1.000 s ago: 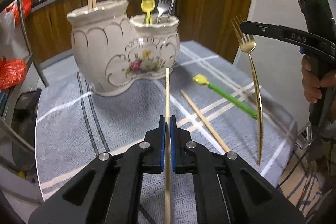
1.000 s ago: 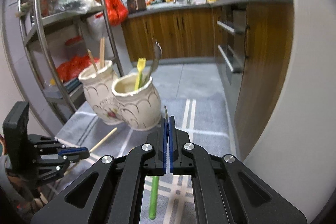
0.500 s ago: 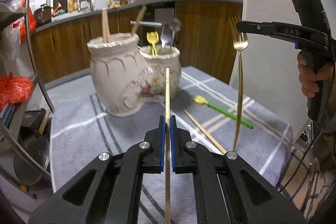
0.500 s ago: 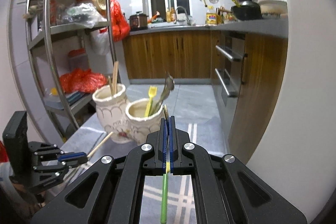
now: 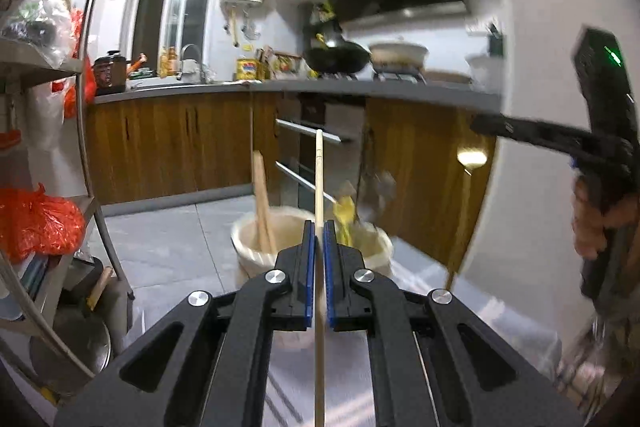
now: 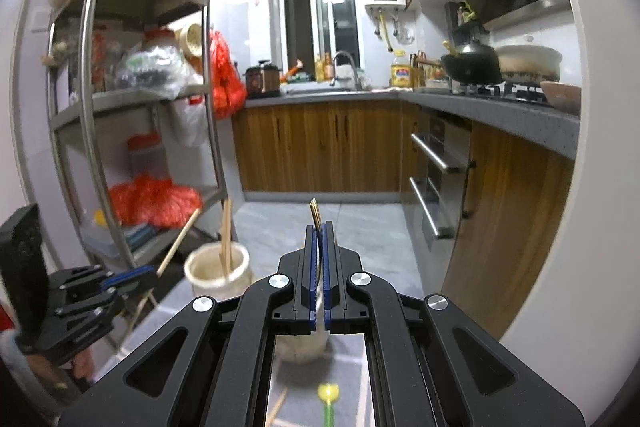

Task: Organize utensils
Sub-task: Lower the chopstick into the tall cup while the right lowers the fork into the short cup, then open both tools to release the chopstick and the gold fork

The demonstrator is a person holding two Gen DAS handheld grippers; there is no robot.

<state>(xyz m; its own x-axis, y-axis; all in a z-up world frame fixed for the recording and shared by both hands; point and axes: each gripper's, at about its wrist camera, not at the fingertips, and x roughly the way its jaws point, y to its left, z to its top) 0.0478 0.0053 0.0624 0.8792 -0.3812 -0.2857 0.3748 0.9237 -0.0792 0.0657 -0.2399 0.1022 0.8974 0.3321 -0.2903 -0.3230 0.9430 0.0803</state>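
Wooden, pale chopstick and gold metal fork, each pinched in its hand-held gripper, left and right, have both risen off the counter and now hang above the cream ceramic utensil holder, ready for dropping in.

Cream holder; pale wooden chopstick; gold fork; beside holder, yellow-headed green utensil; grey cloth.

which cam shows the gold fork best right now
The left wrist view: the gold fork, though blurred, hangs full length from the right gripper. The right wrist view shows only its tines poking above the shut blue pads.
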